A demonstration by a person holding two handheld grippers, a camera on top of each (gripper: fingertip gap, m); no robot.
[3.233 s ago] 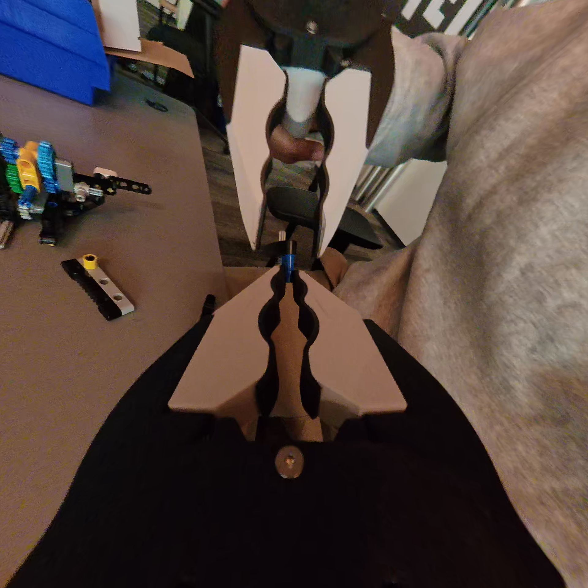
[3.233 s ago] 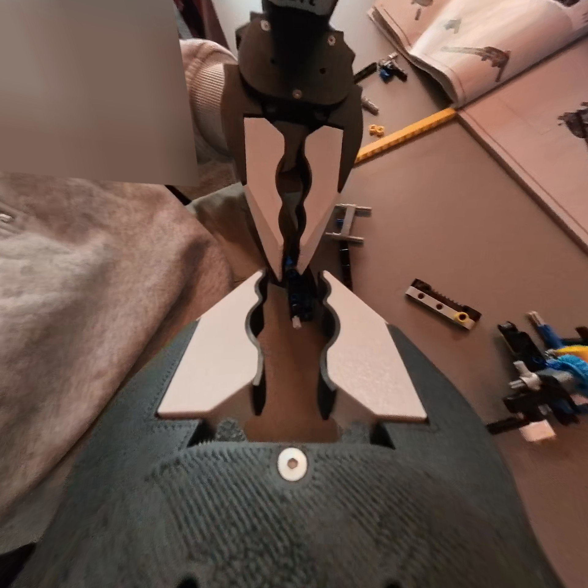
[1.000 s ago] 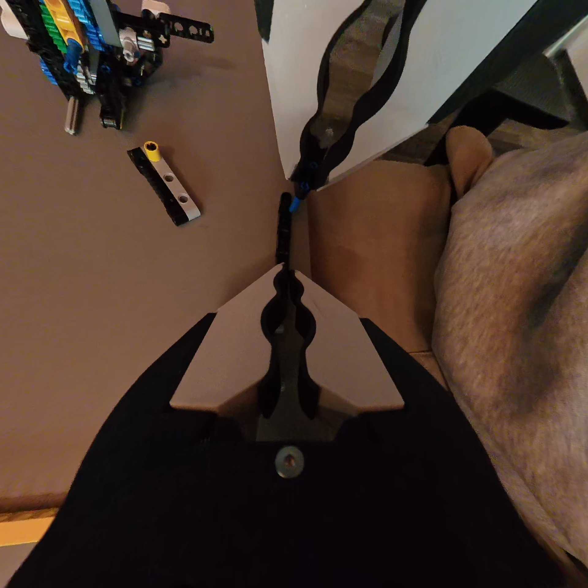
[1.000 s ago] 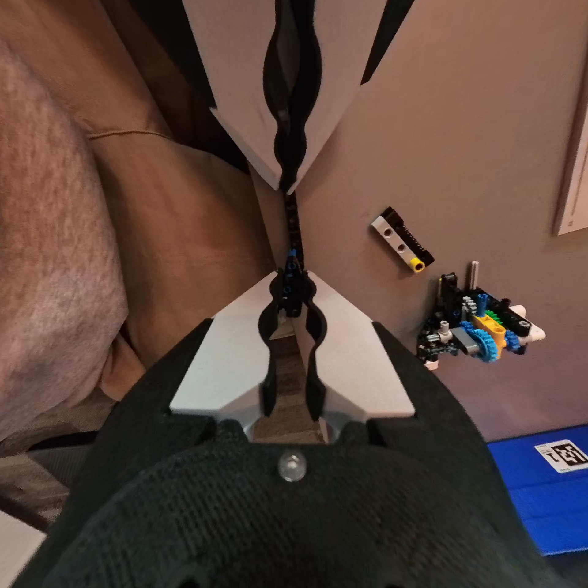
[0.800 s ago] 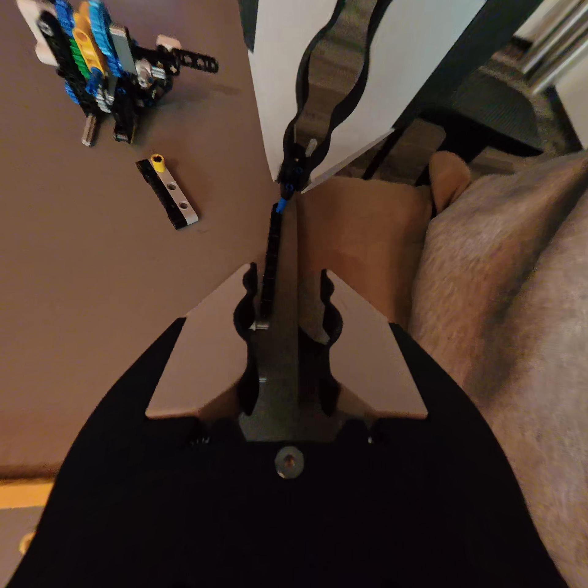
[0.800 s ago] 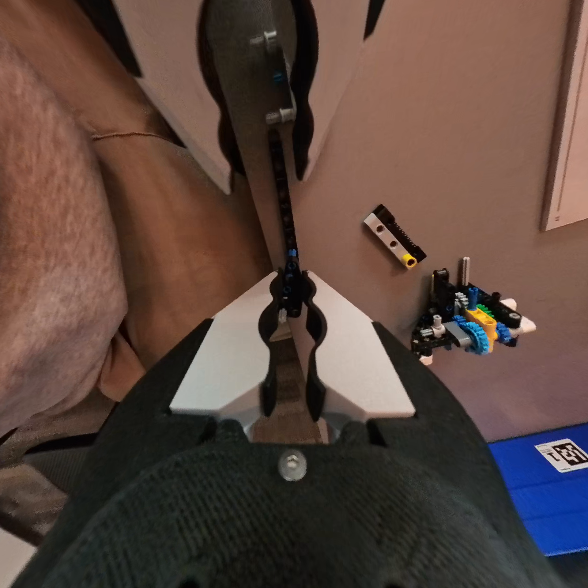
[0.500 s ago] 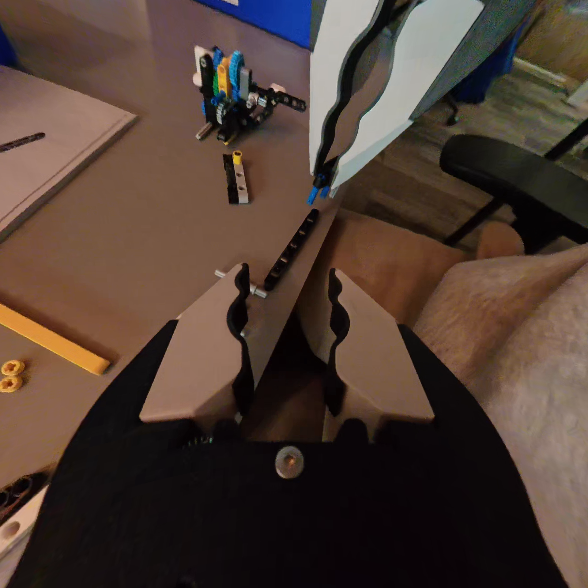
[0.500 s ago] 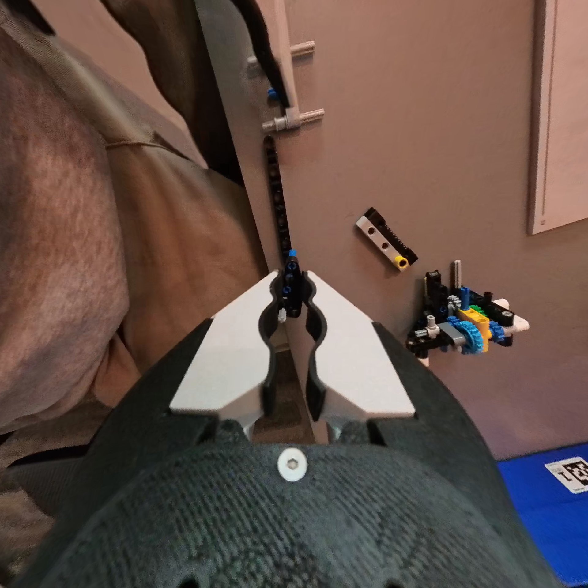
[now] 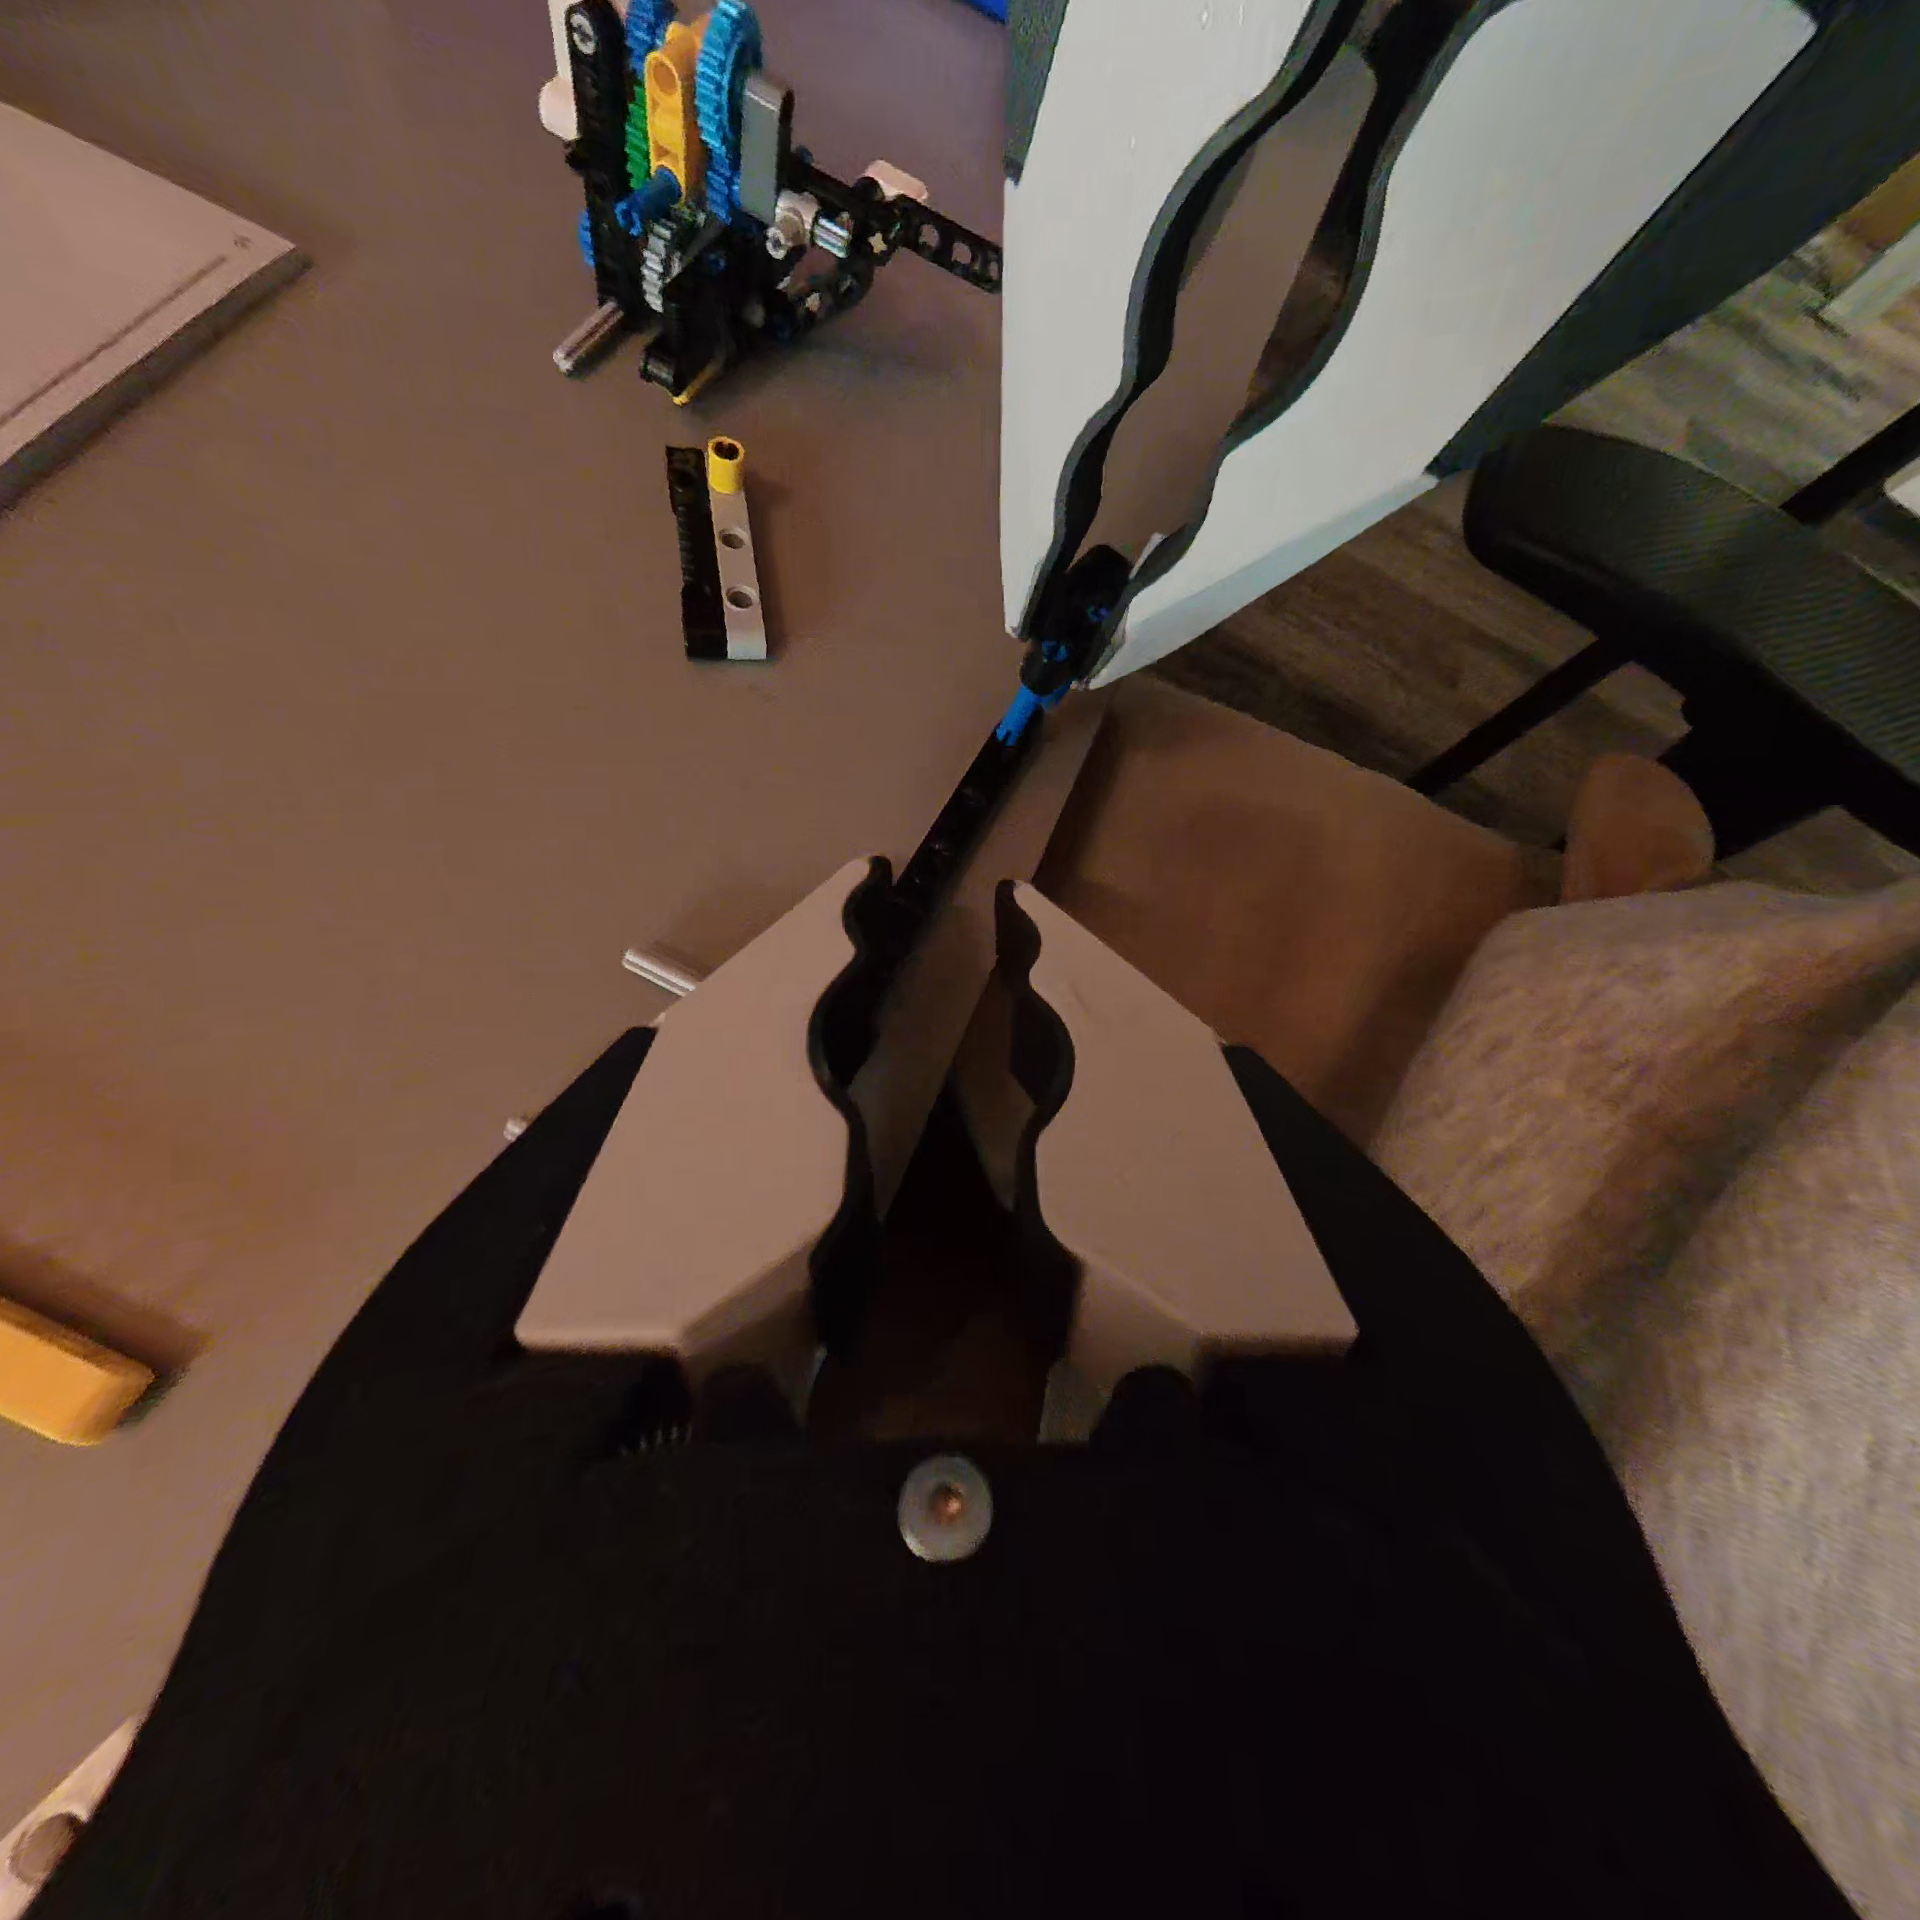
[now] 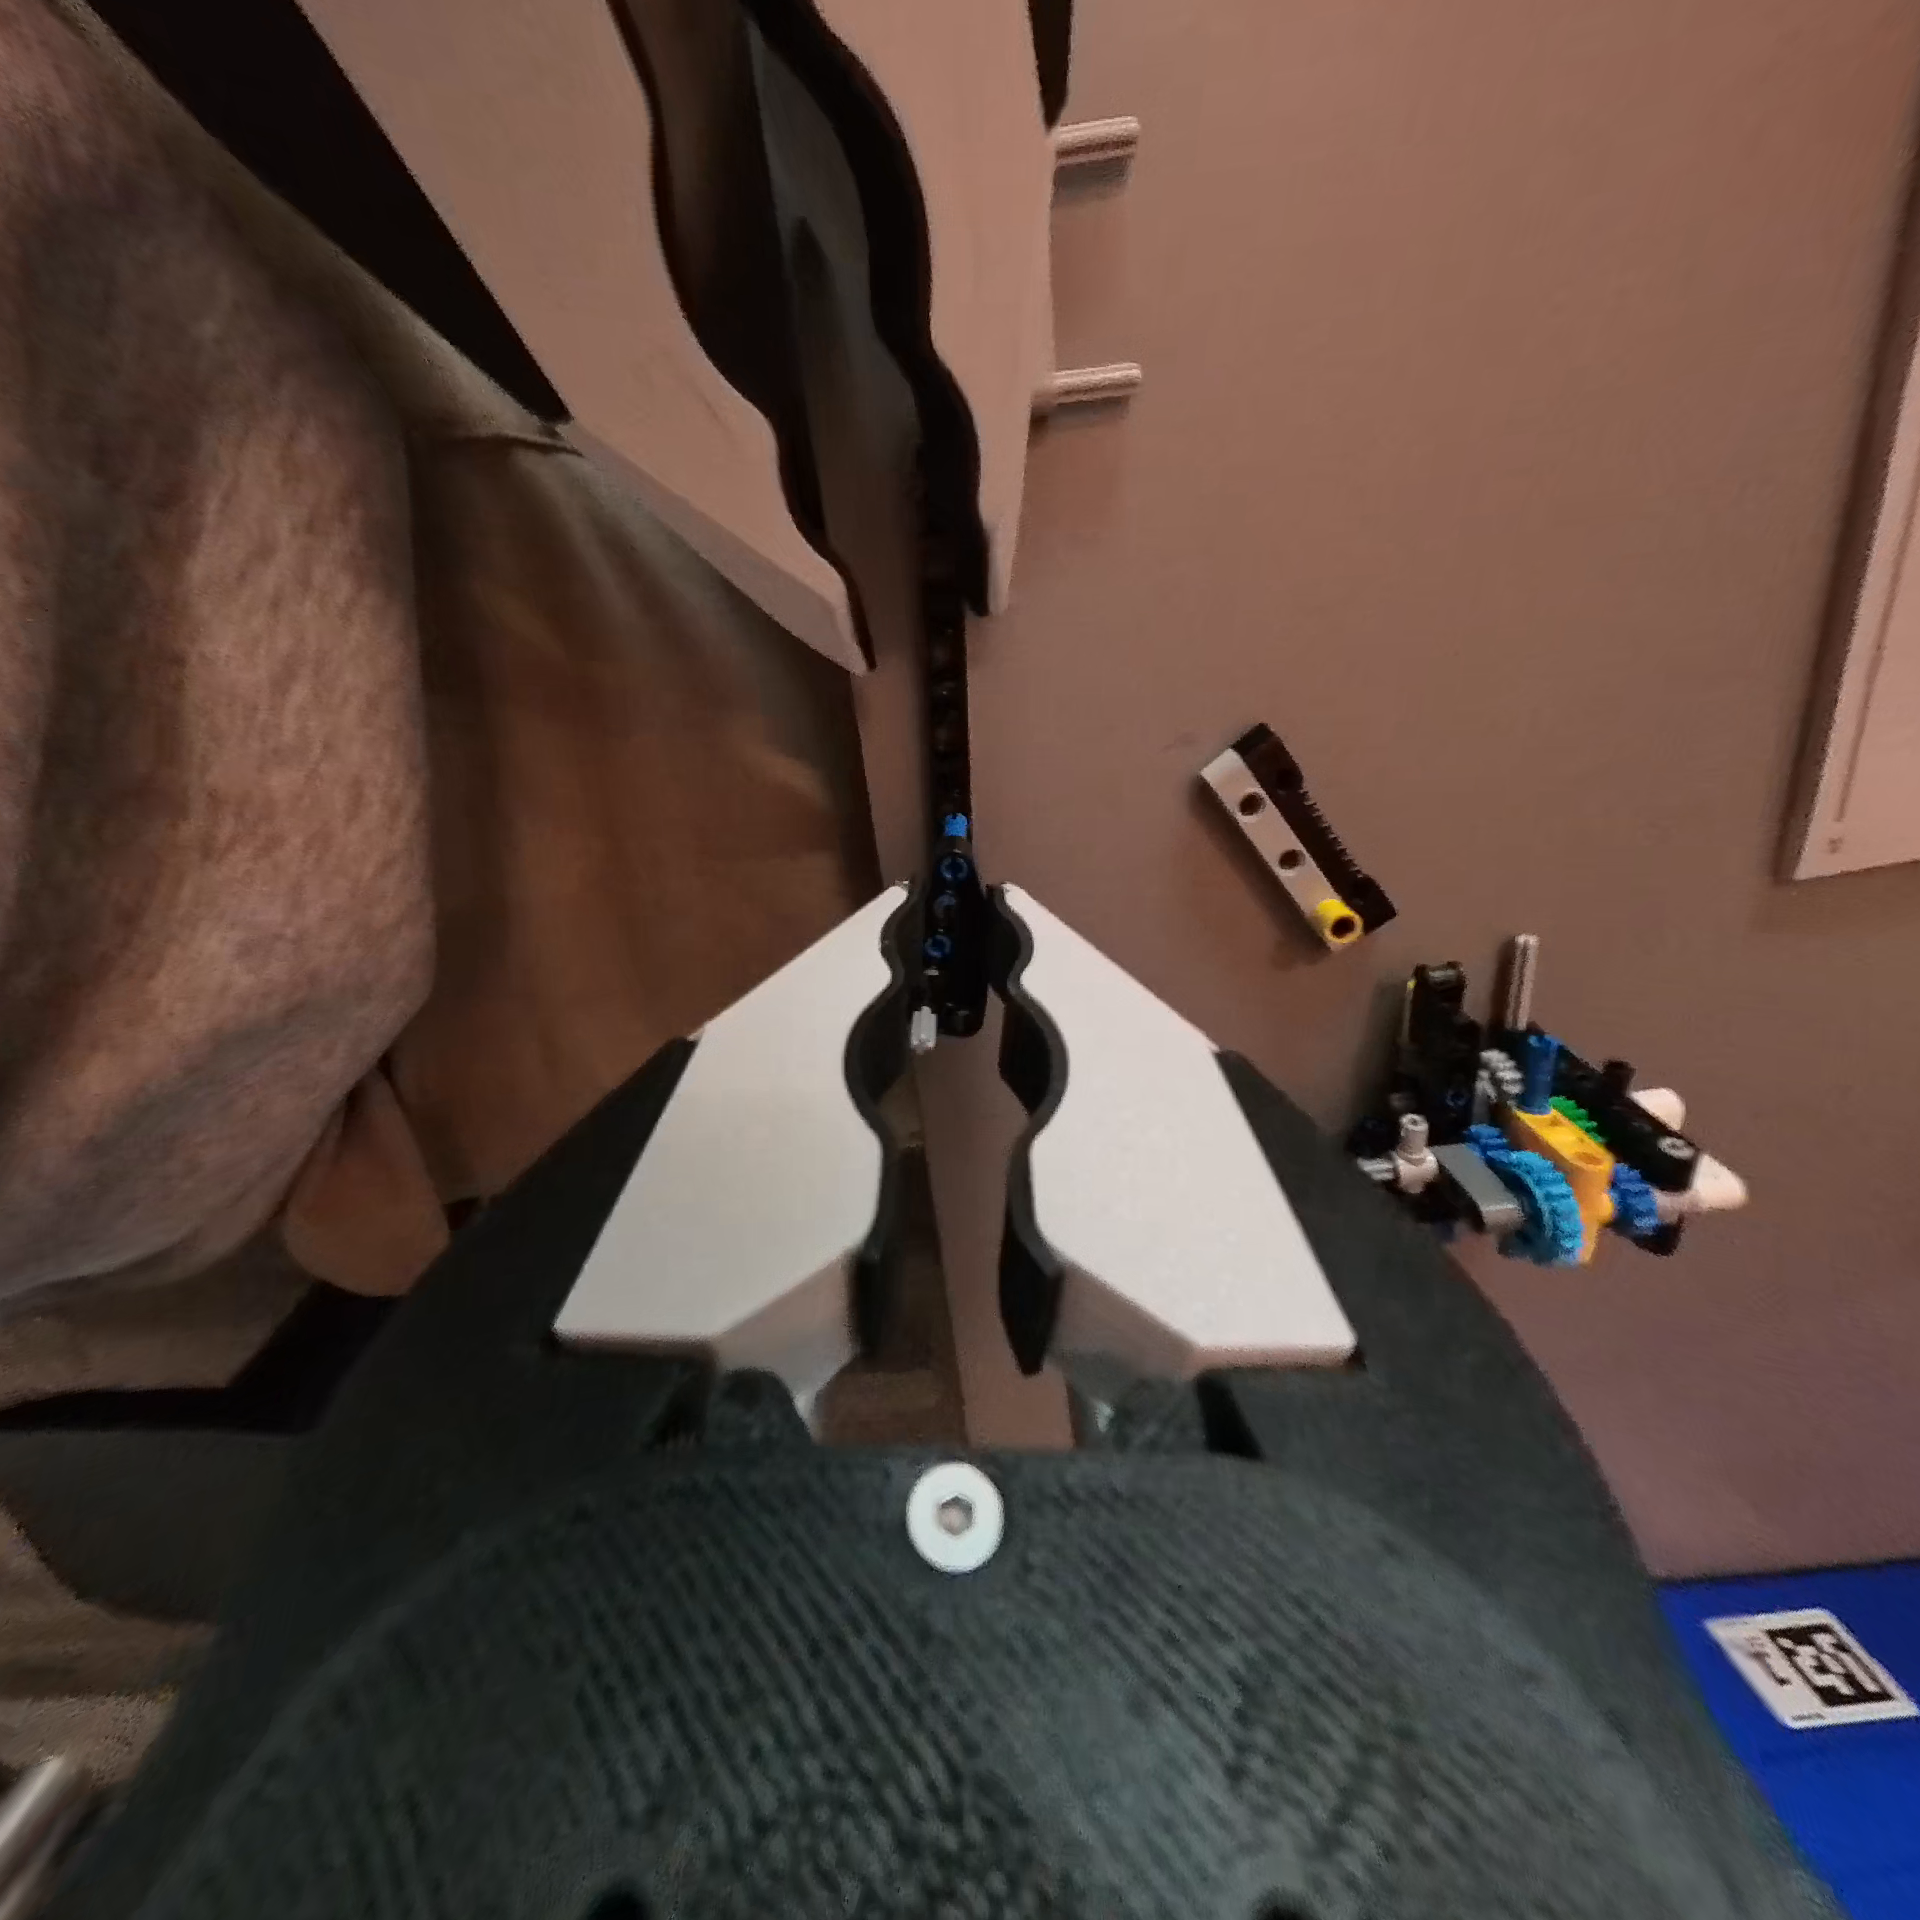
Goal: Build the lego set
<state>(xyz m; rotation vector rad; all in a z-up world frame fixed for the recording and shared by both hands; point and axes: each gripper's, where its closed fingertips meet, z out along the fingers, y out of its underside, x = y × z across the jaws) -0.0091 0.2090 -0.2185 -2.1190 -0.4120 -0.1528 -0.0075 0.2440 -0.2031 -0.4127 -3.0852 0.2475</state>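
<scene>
A long black beam (image 9: 961, 805) lies along the table's edge; it also shows in the right wrist view (image 10: 951, 707). My left gripper (image 9: 940, 881) is open by a narrow gap, with the beam's near end between its fingers, against the left finger (image 9: 727, 1091). My right gripper (image 10: 951, 894) is shut on a small black piece with blue pins (image 10: 951, 935). That piece's blue pin tip touches the beam's far end (image 9: 1023, 707). The right gripper shows in the left wrist view (image 9: 1060, 644), and the left gripper in the right wrist view (image 10: 925, 634).
A partly built model (image 9: 707, 208) stands on the brown table (image 9: 312, 779), with a black-and-grey toothed piece with a yellow pin (image 9: 717, 551) near it. A booklet (image 9: 104, 301), a yellow beam (image 9: 62, 1382), grey axles (image 9: 655, 966), a blue bin (image 10: 1818, 1766) and a chair (image 9: 1714, 623) surround them.
My left gripper let go of the beam, drew back, then came forward with its fingers narrowed around it. My right gripper stayed shut on the small piece at the beam's end.
</scene>
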